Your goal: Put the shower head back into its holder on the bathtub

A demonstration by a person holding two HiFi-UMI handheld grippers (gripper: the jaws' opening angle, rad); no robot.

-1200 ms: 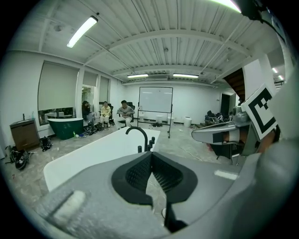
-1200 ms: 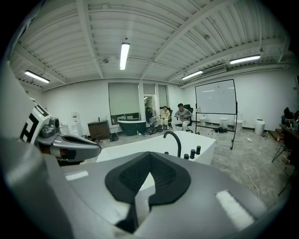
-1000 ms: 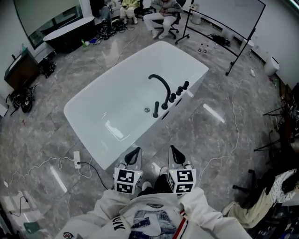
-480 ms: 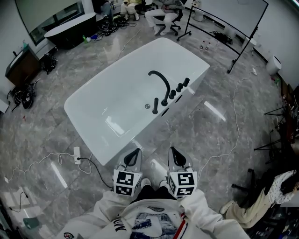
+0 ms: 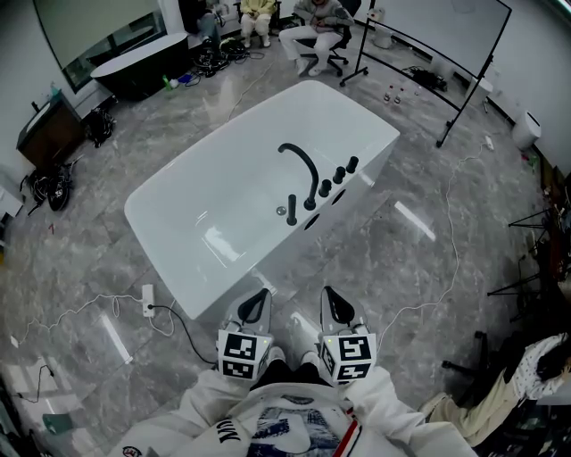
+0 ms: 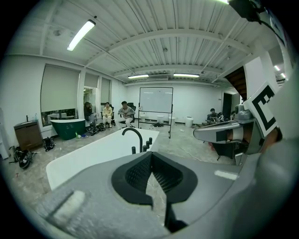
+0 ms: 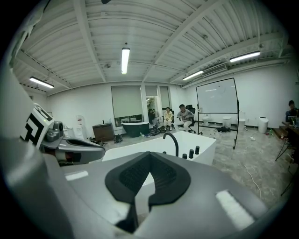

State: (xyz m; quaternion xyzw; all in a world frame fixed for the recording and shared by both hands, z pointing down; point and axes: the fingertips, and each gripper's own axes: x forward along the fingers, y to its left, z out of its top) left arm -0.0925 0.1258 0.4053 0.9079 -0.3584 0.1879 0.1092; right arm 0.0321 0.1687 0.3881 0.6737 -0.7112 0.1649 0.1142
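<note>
1. My white sleeves [image 5: 207, 400] sit at the bottom of the head view, each with a marker cube in front of it.
2. My left gripper [image 5: 260, 294] has its jaws closed tip to tip with nothing between them. It is held over the grey floor [image 5: 406, 268], short of the tub.
3. My right gripper [image 5: 329, 294] is just beside it and level with it. Its jaws are also pressed together and empty.
4. A white power strip [image 5: 147, 302] and its cable lie on the floor to my left.
5. The white bathtub [image 5: 214, 174] lies slantwise ahead, well apart from both grippers.
6. The shower head [image 5: 292, 210] is a short dark stick standing upright on the tub's near edge, at the end of the row of fittings. It is just beside the foot of the curved spout [image 5: 303, 165]. The holder is too small to make out.
7. Three dark knobs [image 5: 338, 175] continue the row beyond the spout.
8. Farther off are a dark green tub [image 5: 134, 64], seated people [image 5: 314, 22] and a whiteboard [image 5: 442, 36].
</note>
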